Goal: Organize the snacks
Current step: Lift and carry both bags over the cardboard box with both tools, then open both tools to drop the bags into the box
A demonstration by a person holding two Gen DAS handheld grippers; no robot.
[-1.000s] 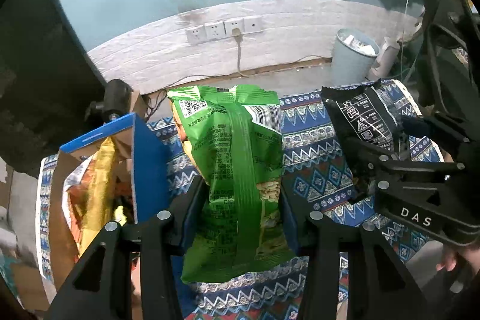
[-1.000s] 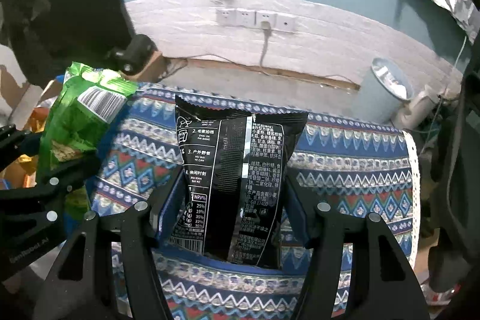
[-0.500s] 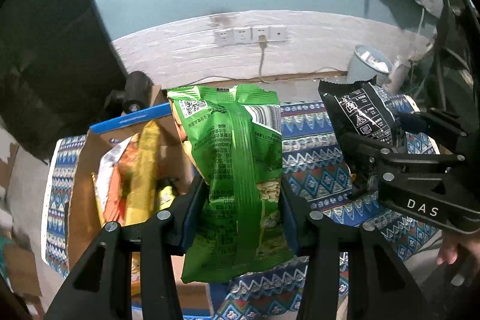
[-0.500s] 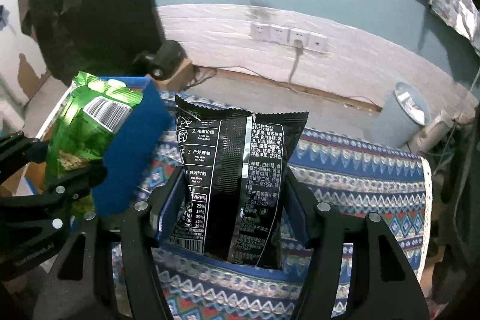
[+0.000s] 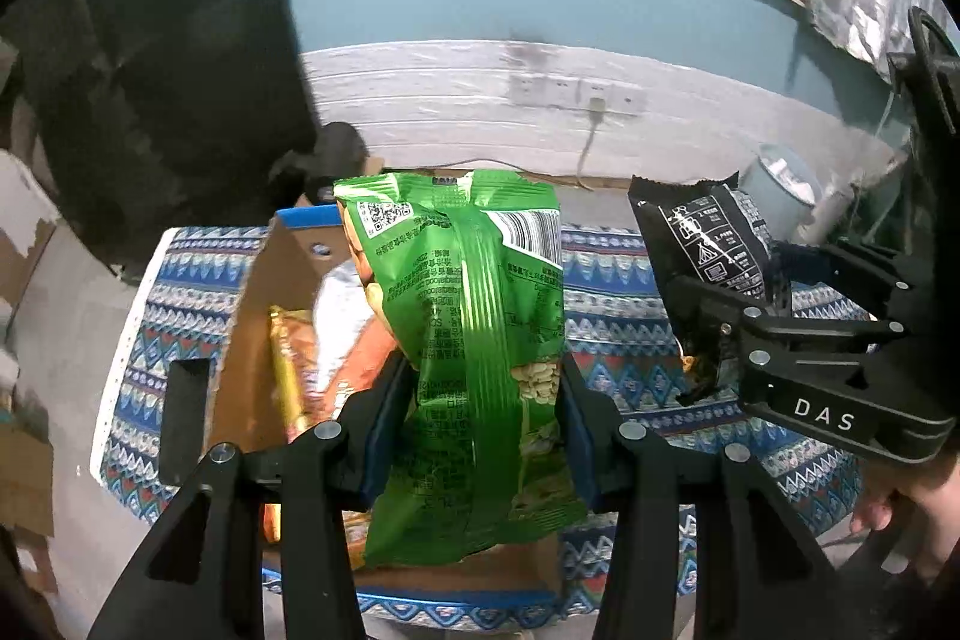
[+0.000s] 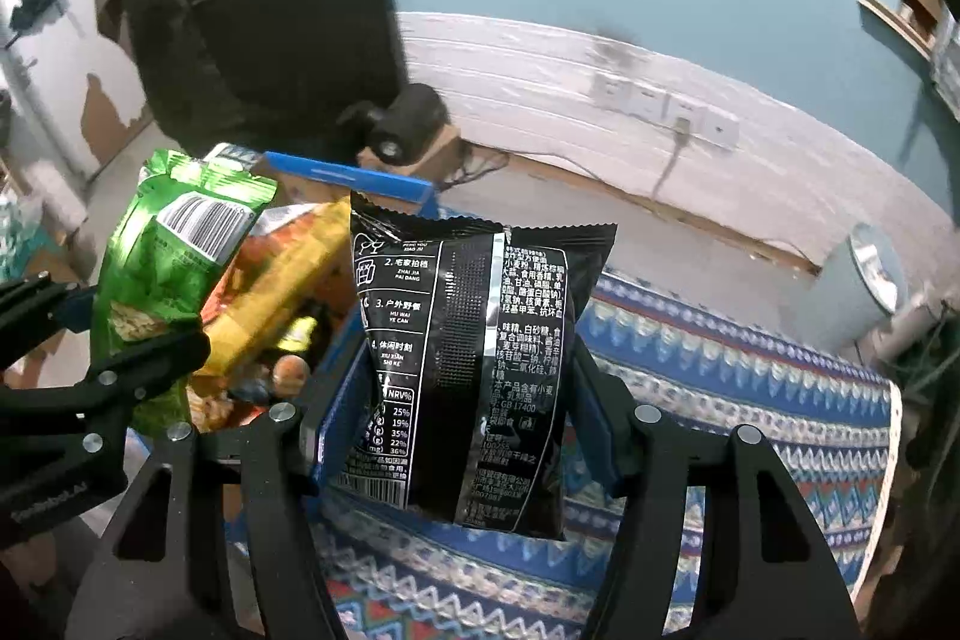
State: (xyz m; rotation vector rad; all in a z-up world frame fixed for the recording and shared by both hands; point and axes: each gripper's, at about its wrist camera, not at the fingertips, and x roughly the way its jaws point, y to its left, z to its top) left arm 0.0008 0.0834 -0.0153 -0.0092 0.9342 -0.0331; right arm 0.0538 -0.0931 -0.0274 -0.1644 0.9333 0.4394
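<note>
Nearest the left wrist camera, a green snack bag (image 5: 474,340) is being held upright by the left gripper (image 5: 477,436), whose jaws are clamped on the bag's lower sides. The bag is being carried above the open cardboard box (image 5: 252,316), whose near blue-edged rim (image 5: 456,595) is seen just below the bag's bottom edge. Inside the box, other snack packets (image 5: 312,340) in orange, yellow and silver are being crowded toward its left and middle. Bare cardboard floor is being left open along the box's near right corner. The box is resting on a patterned cloth (image 5: 606,280) covering the tabletop.

In the right wrist view, a black snack bag (image 6: 474,370) is being held upright by the right gripper (image 6: 465,430), with its jaws clamped on the bag's two side edges. This bag is being held over the cloth (image 6: 750,400), just right of the box's blue right wall (image 6: 336,358). To the right of it, a wide stretch of cloth is being left bare up to the lace edge (image 6: 894,436).

The two bags are being kept apart, side by side, not touching.

Beyond the tabletop's far edge, a grey bin (image 6: 864,280) is standing on the floor at the right, and a row of wall sockets (image 6: 666,106) is being shown on the white panelling.
</note>
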